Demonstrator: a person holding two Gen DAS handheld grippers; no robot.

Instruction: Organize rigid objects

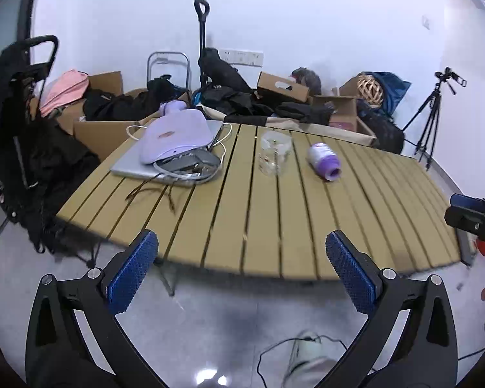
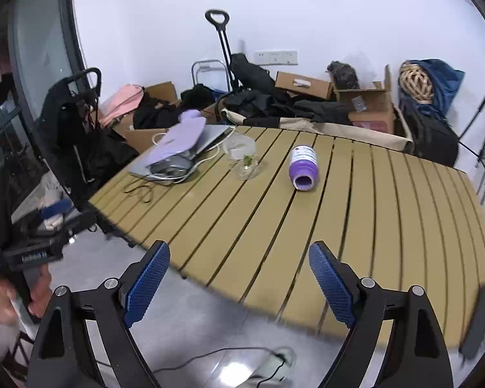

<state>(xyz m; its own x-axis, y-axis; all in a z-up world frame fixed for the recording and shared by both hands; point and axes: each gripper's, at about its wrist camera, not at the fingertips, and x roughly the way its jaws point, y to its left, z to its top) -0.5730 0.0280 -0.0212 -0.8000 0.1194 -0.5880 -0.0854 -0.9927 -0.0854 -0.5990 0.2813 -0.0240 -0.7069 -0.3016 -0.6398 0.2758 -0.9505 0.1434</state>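
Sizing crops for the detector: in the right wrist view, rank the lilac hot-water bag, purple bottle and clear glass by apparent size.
Largest to smallest, as they look:
1. lilac hot-water bag
2. purple bottle, lying on its side
3. clear glass
Bottle and glass look close in size, and the glass's clear edges are faint, so that order is unsure.

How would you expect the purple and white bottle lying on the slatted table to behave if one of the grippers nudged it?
The purple and white bottle lies on its side, so it would probably roll rather than slide. Its round body looks rigid, likely smooth plastic, so the pads may slip. The grooves of the slatted table might check its roll somewhat.
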